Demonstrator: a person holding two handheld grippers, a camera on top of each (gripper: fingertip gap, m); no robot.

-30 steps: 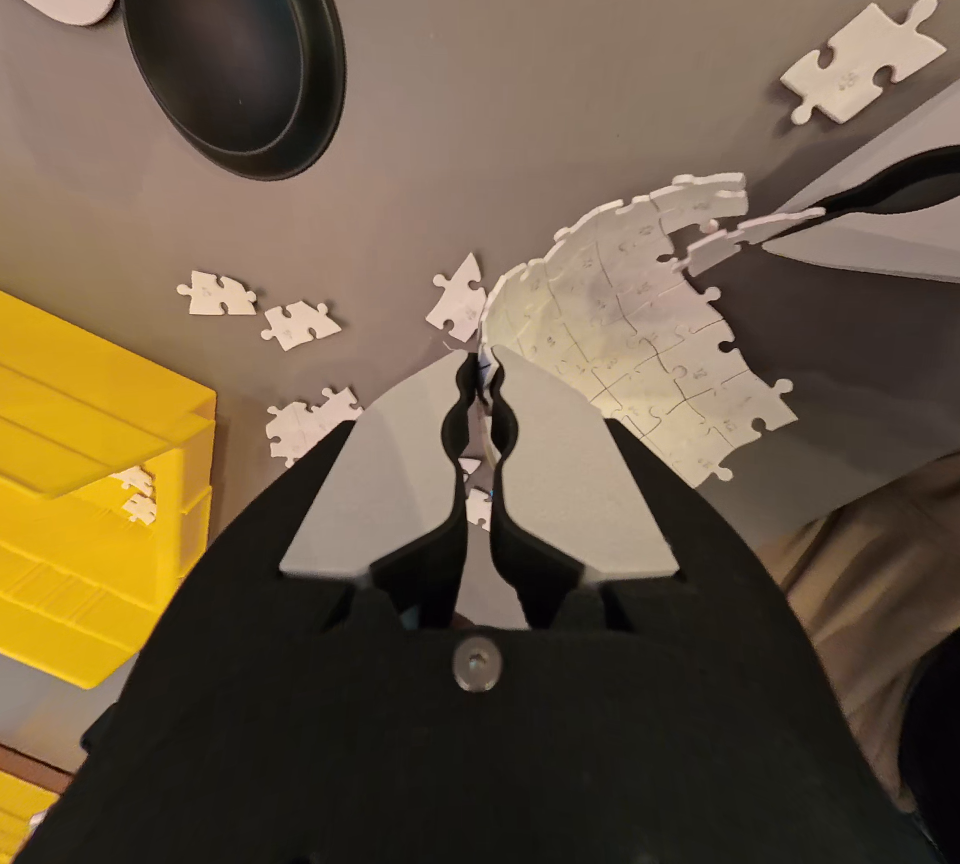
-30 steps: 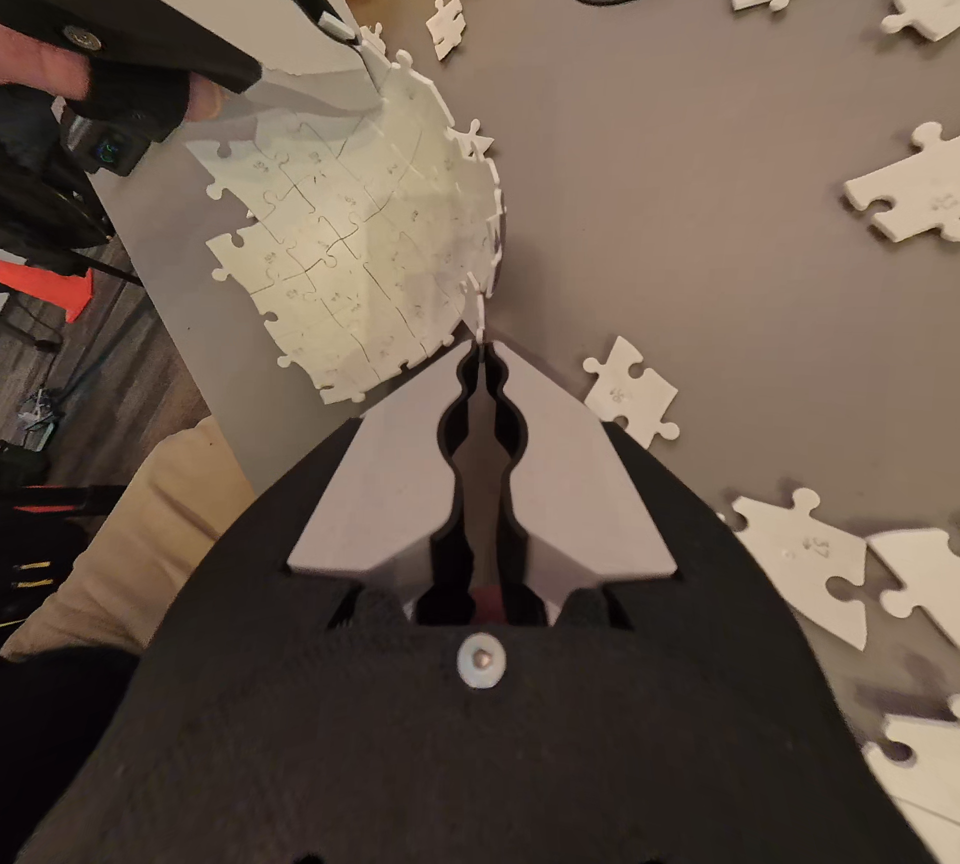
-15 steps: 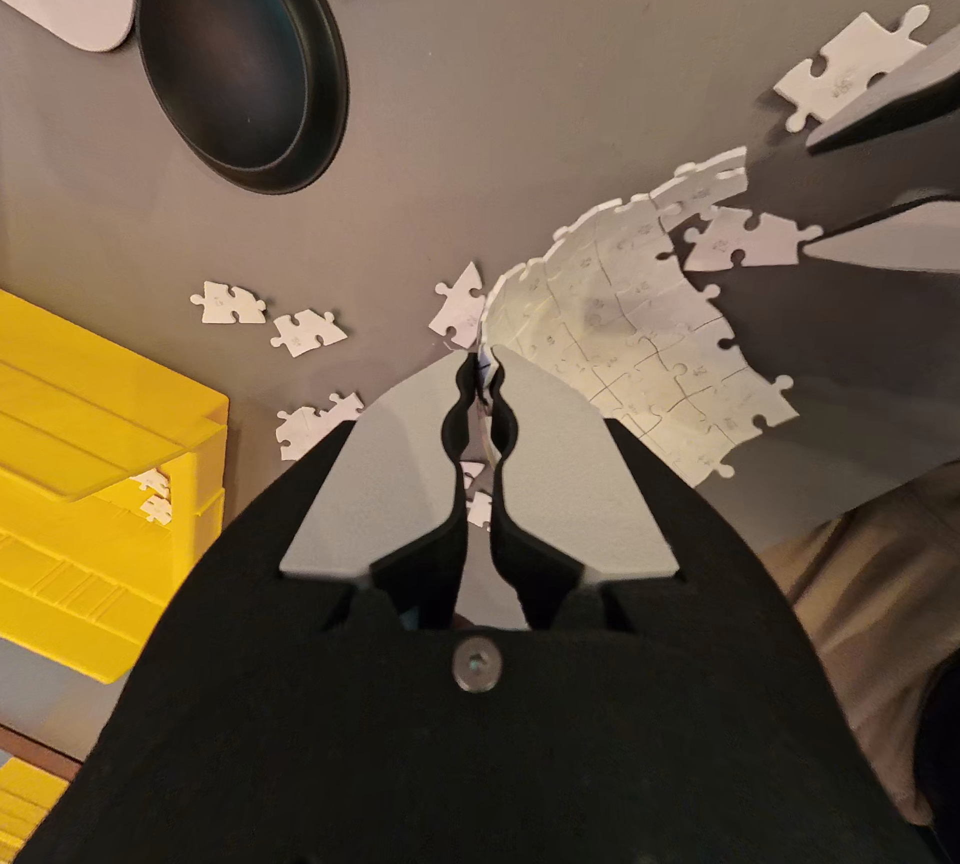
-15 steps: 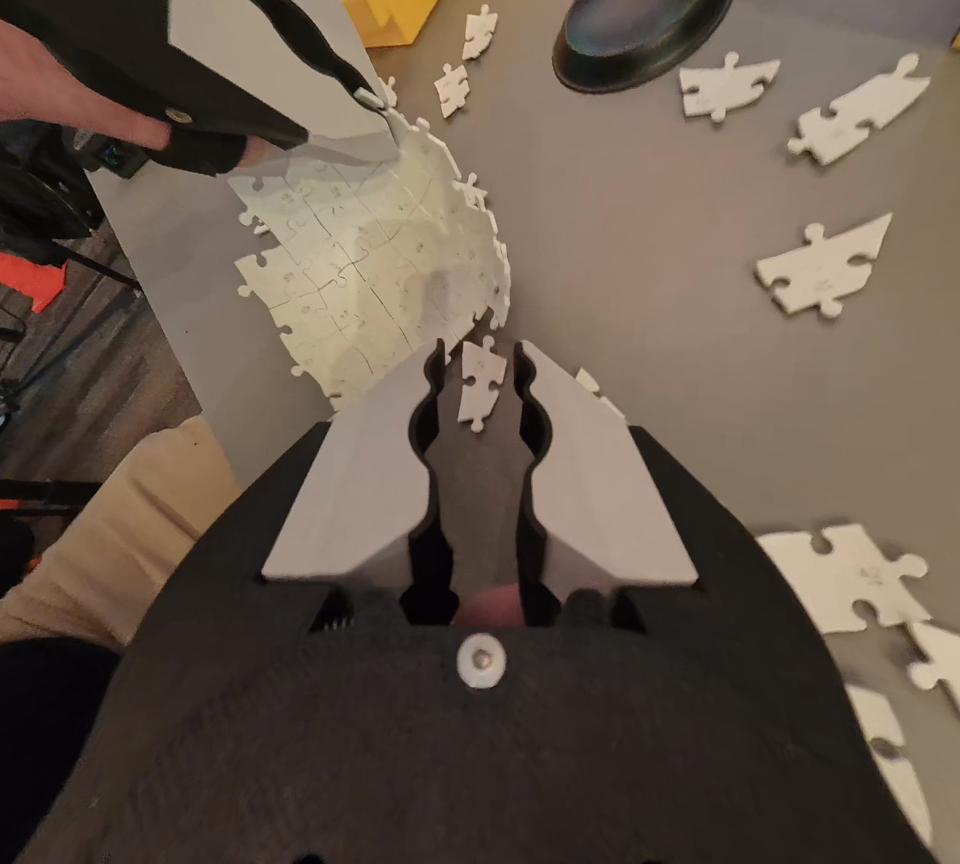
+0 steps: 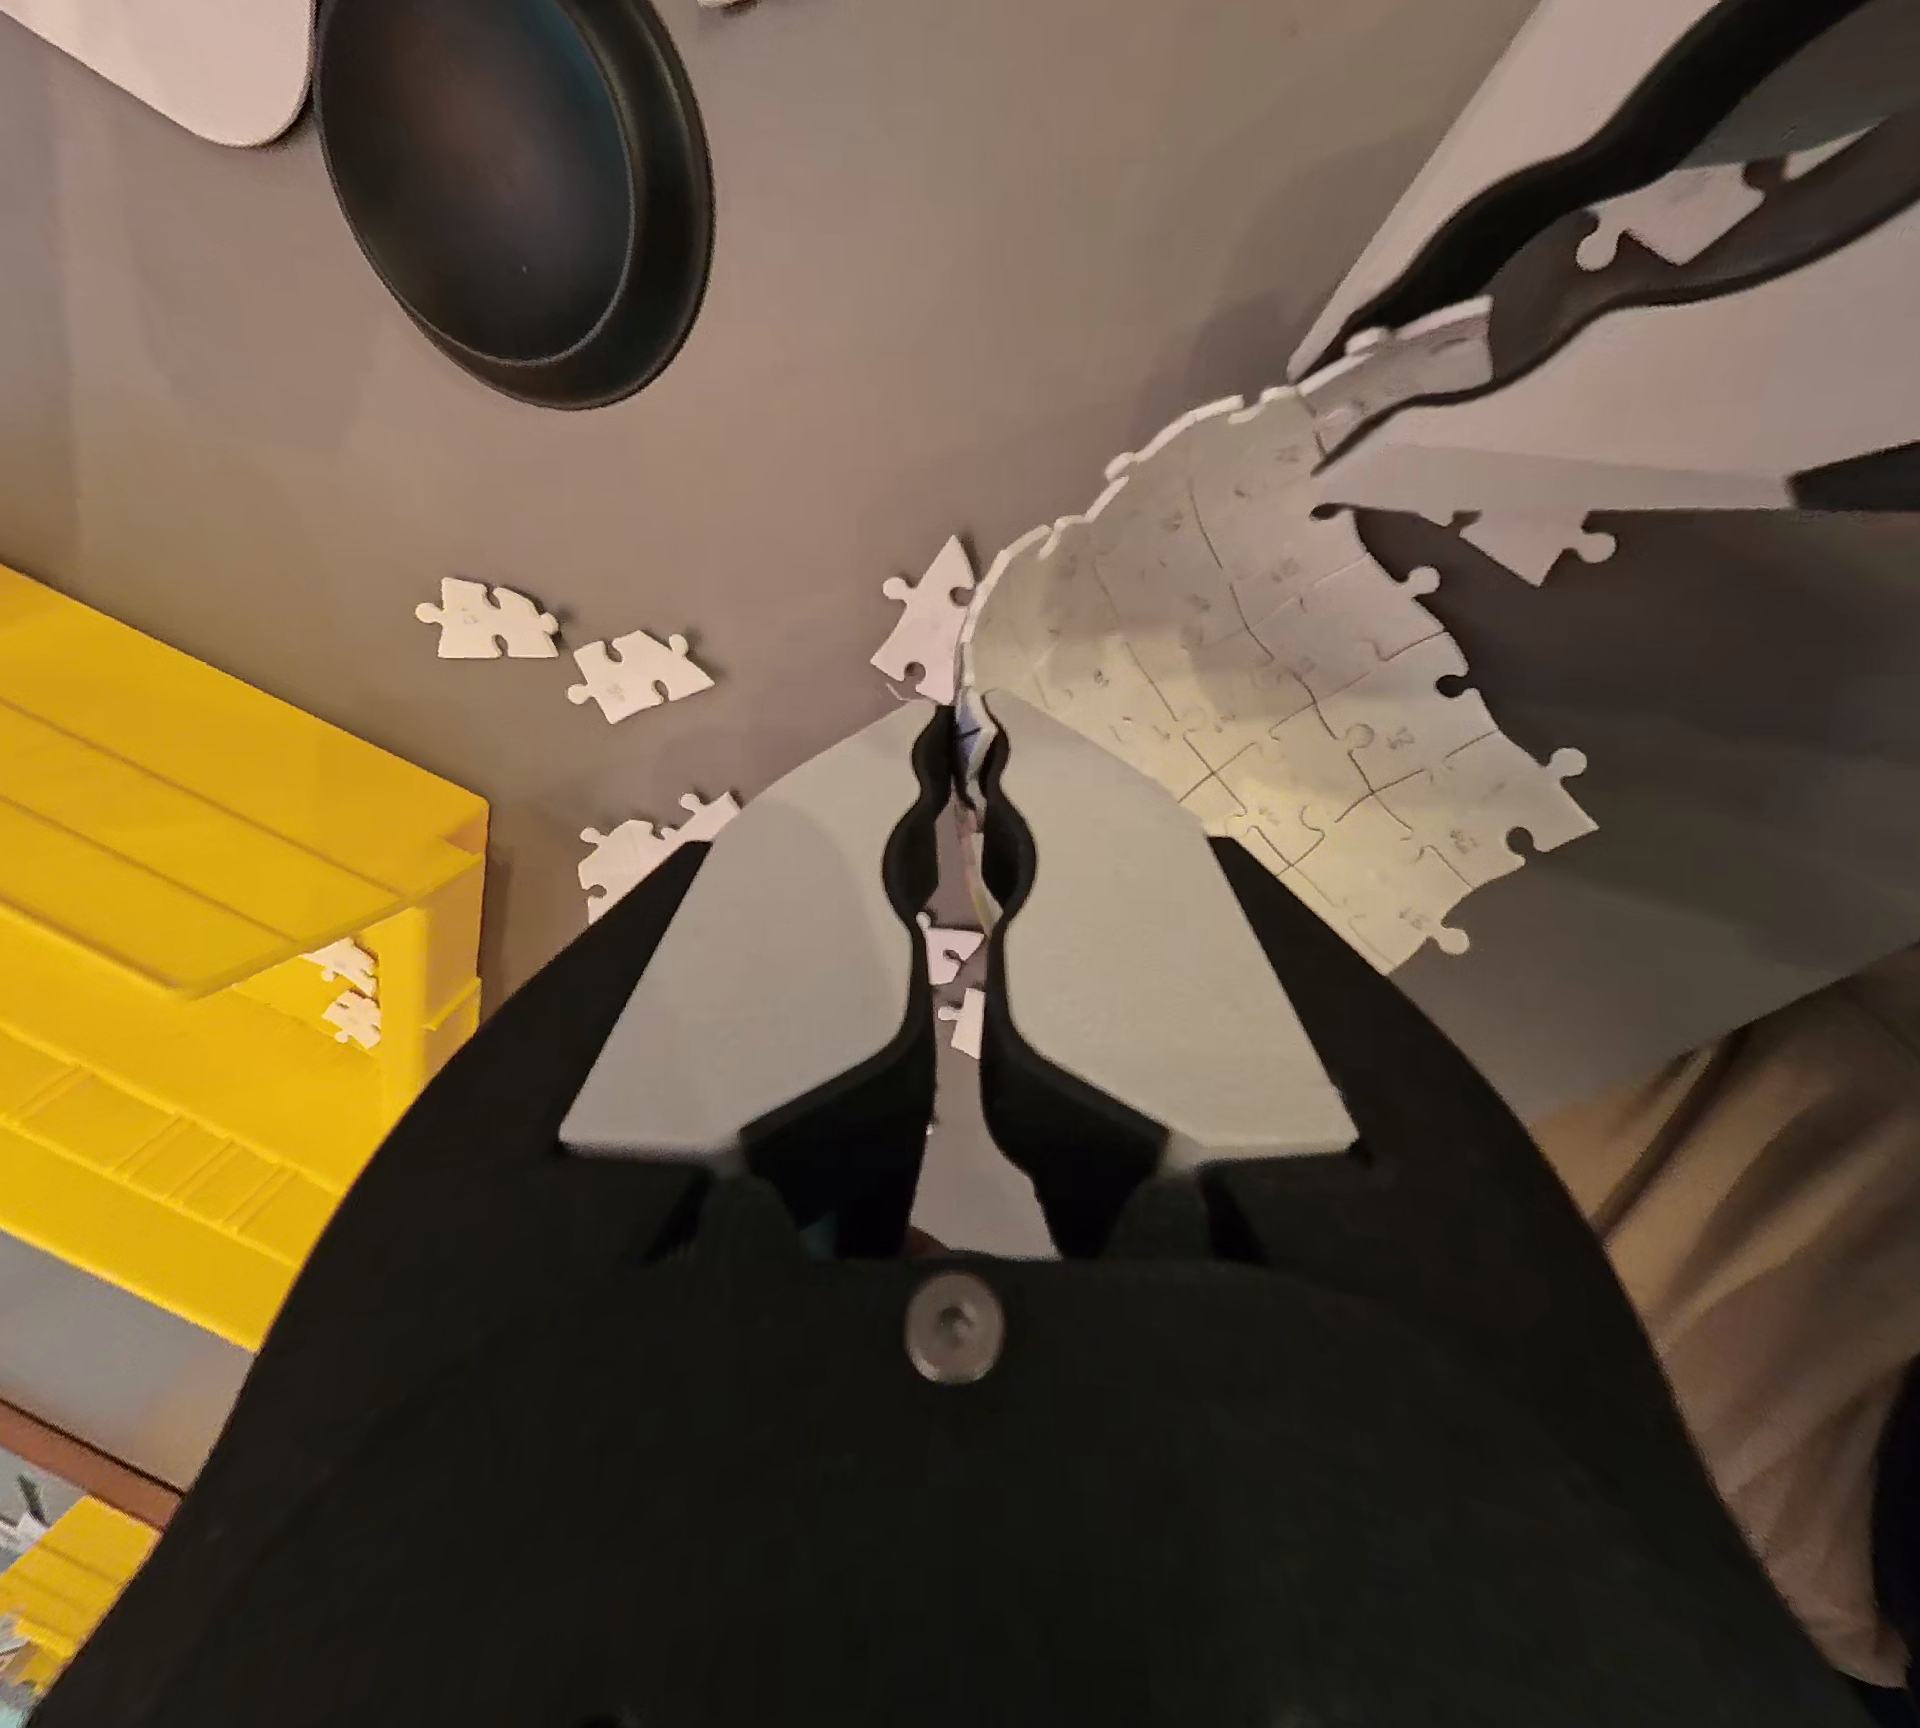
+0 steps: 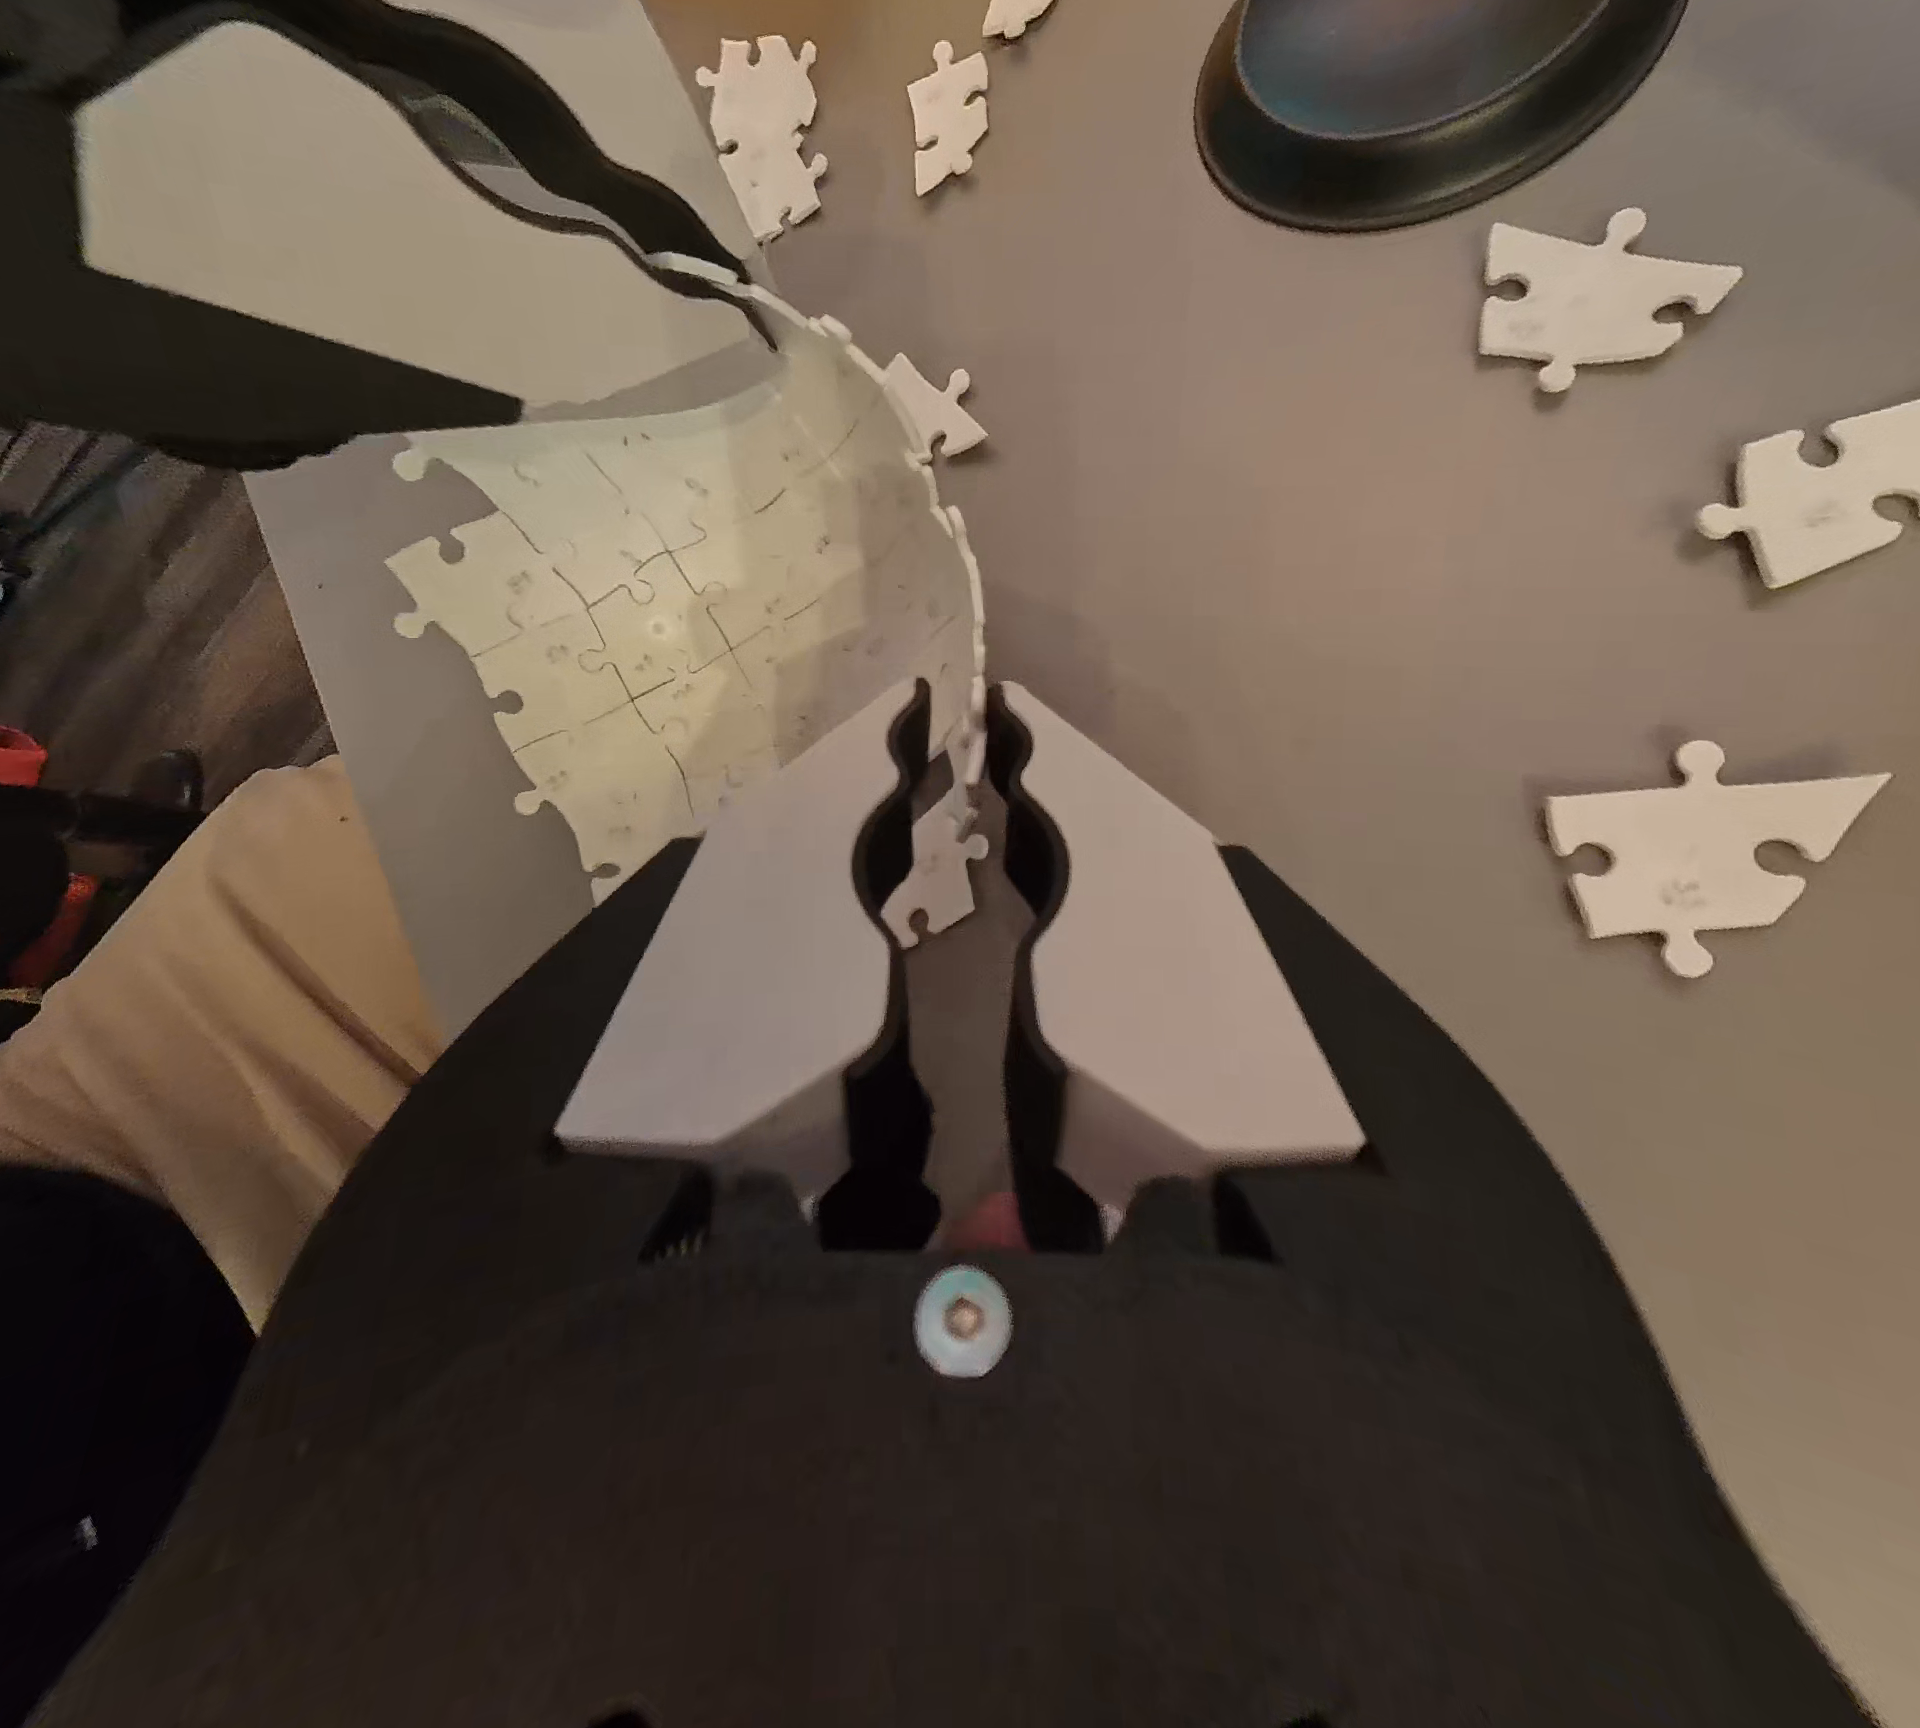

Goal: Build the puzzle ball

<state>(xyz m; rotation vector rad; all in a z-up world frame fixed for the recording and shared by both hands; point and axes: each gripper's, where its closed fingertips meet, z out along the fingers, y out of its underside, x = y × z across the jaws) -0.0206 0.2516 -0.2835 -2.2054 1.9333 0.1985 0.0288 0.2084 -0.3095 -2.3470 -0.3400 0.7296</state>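
A: How far along are you sitting on this ball?

B: You're holding a curved shell (image 6: 686, 598) of joined white pieces, raised off the grey table (image 6: 1247, 535). By the look of it that's only a part of a sphere, so I'd judge you're well short of done. Loose pieces (image 6: 1600, 296) are lying all over the table, a few more near the yellow bin (image 5: 208, 847), and the black dish (image 5: 509, 140) is sitting apart with nothing on it.

A: What is your left gripper doing?

B: Your left gripper (image 5: 968, 748) is pinching one edge of the shell. Its jaws are standing almost together, with only the thin rim of the shell between the tips.

A: And the right?

B: Your right gripper (image 6: 956, 722) is at the opposite edge of the shell. Its fingers (image 6: 1101, 857) are standing a little apart, not fully closed, and the shell's rim is running into the gap between the tips. A loose piece (image 6: 935, 878) is showing in the gap farther back. I can't tell whether it's being held, or seated in the rim; in the left view it seems to be lying on the table below.

A: So what's left?

B: Most of it, I'd say: every piece on the table needs joining on.
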